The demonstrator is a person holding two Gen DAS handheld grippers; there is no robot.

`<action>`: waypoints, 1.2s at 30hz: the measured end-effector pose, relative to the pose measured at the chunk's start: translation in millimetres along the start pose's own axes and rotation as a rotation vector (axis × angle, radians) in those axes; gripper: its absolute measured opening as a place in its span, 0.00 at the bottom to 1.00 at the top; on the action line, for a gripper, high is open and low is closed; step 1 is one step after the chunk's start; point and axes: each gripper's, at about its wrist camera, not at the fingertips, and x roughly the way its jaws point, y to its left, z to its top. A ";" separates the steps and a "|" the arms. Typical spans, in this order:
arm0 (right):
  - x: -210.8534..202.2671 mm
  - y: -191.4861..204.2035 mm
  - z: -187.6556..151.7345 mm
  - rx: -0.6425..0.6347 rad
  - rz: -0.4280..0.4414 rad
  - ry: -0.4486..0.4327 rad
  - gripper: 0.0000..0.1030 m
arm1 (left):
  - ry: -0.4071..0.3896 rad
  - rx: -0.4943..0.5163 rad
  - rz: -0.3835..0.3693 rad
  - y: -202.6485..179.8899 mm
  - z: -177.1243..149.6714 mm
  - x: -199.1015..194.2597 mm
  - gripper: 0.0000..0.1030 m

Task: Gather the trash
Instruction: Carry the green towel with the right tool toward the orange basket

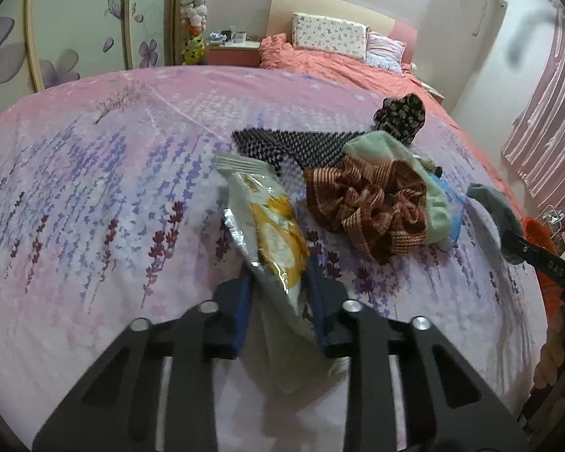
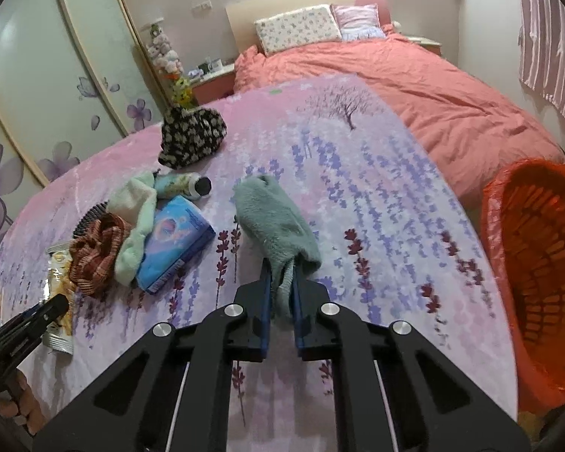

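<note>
A crinkled snack wrapper (image 1: 271, 226), silver and yellow, stands up off the lavender-print bedspread (image 1: 94, 188), and my left gripper (image 1: 280, 286) is shut on its lower end. In the right wrist view, my right gripper (image 2: 282, 278) is shut on the near end of a fuzzy grey-green sock (image 2: 275, 218), whose far end lies on the bedspread. The left gripper (image 2: 52, 310) and wrapper (image 2: 58, 263) show at that view's left edge. An orange lined basket (image 2: 538, 256) stands off the bed's right side.
A pile lies between the grippers: a brown striped scrunchie (image 2: 94, 252), a pale green sock (image 2: 135, 211), a blue packet (image 2: 177, 248), a small bottle (image 2: 184, 186), a black floral cloth (image 2: 192, 137) and a black dotted cloth (image 1: 282, 143). Pillows (image 2: 297, 28) and a wardrobe (image 2: 37, 75) lie beyond.
</note>
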 end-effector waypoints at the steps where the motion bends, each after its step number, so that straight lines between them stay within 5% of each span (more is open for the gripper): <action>1: -5.0 -0.7 0.5 0.000 -0.001 -0.010 0.09 | -0.007 0.003 -0.004 -0.4 1.1 -4.3 0.22; 16: -93.8 -26.0 2.6 0.034 -0.018 -0.172 0.09 | -0.153 0.091 -0.042 -46.0 10.5 -77.8 0.19; 25: -132.3 -68.5 -4.8 0.116 -0.057 -0.246 0.09 | -0.209 0.178 -0.161 -122.3 15.2 -108.8 0.19; 36: -152.6 -133.0 -15.7 0.222 -0.126 -0.295 0.09 | -0.188 0.285 -0.349 -233.7 8.2 -105.8 0.19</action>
